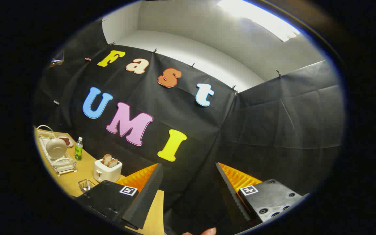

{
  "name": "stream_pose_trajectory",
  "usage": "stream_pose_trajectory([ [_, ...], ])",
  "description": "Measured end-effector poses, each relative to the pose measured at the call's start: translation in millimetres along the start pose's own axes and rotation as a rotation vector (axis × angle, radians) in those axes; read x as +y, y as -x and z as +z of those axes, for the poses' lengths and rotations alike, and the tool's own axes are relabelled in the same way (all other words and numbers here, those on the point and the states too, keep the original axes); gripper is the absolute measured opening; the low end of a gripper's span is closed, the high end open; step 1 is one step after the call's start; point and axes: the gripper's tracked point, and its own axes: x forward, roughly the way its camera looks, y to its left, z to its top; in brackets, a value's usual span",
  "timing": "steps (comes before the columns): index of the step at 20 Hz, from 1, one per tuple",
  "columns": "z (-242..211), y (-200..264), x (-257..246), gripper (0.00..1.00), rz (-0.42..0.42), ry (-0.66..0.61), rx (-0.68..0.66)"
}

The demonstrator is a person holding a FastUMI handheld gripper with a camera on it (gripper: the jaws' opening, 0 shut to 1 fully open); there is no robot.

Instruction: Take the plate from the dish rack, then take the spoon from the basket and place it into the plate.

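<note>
1. Plate [56, 148] stands on edge in the dish rack [60, 161] at the far end of the table [80, 176], well away from the gripper [188, 191].
2. Gripper fingers spread wide, nothing between them, aimed at the booth wall.
3. Looks like step one, approach not yet begun: next move needs swinging toward the rack.
4. Plate's face points toward the bottle [78, 148]; disc upright, no long axis.
5. Basket [86, 185] sits near the toaster [107, 170]; spoon too small to tell.

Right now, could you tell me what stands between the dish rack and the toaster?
In the gripper view, a green bottle stands between the rack and the toaster.
</note>
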Motion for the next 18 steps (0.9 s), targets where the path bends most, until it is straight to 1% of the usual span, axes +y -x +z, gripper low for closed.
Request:
stream_pose_trajectory([
  [4,-16.7,9.9,-14.8,0.97,0.002,-0.017,0.012],
  [14,-16.6,34.2,-29.0,0.97,-0.023,-0.011,0.001],
  [18,-12.9,44.0,-20.0,0.97,-0.006,-0.038,0.01],
])
